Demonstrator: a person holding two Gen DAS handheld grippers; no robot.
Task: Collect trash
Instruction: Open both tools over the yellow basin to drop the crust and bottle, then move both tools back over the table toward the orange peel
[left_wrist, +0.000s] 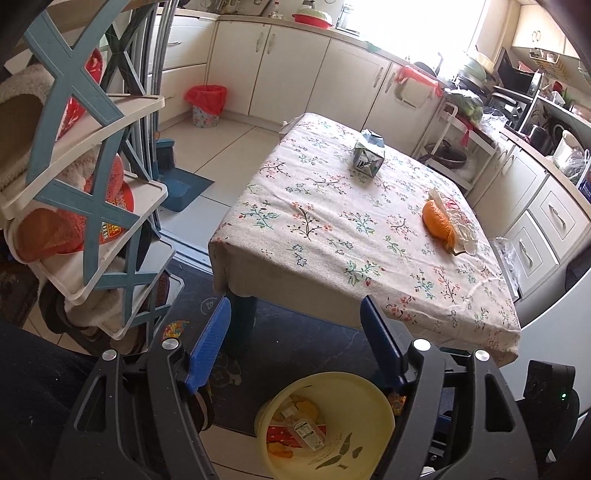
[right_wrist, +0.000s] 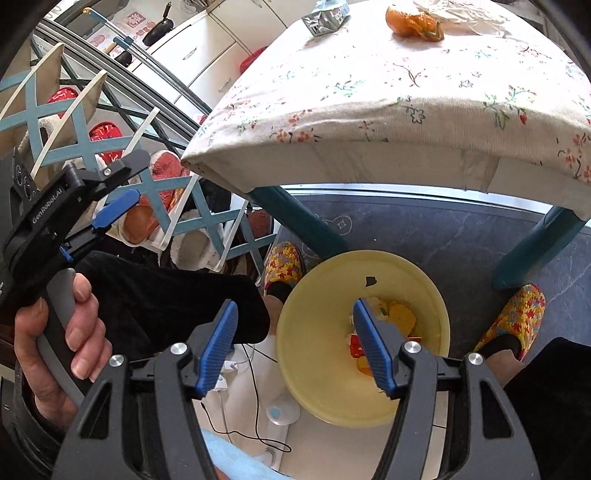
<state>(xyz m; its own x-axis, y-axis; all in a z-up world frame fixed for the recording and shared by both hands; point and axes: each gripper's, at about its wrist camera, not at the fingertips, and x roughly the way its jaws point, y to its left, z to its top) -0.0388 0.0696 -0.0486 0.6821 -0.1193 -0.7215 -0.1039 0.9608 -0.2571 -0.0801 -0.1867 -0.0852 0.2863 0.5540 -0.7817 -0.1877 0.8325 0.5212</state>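
A yellow bin (left_wrist: 325, 391) (right_wrist: 314, 325) stands on the floor by the table's near edge, holding wrappers and orange scraps. On the floral tablecloth (left_wrist: 332, 229) (right_wrist: 406, 96) lie a crumpled silver carton (left_wrist: 367, 157) (right_wrist: 325, 18) and an orange peel on clear plastic (left_wrist: 439, 223) (right_wrist: 413, 22). My left gripper (left_wrist: 295, 306) hangs open above the bin with nothing between its blue pads. My right gripper (right_wrist: 295, 306) is open over the bin's left rim, empty too. In the right wrist view a hand holds the left gripper (right_wrist: 118, 206) at the left.
A blue-and-white shoe rack (left_wrist: 92, 192) (right_wrist: 110, 147) with slippers stands left of the table. A red-lined waste basket (left_wrist: 207, 105) and a dustpan (left_wrist: 181, 184) sit on the far floor. Feet in floral slippers (right_wrist: 517, 314) flank the bin. Cabinets line the back.
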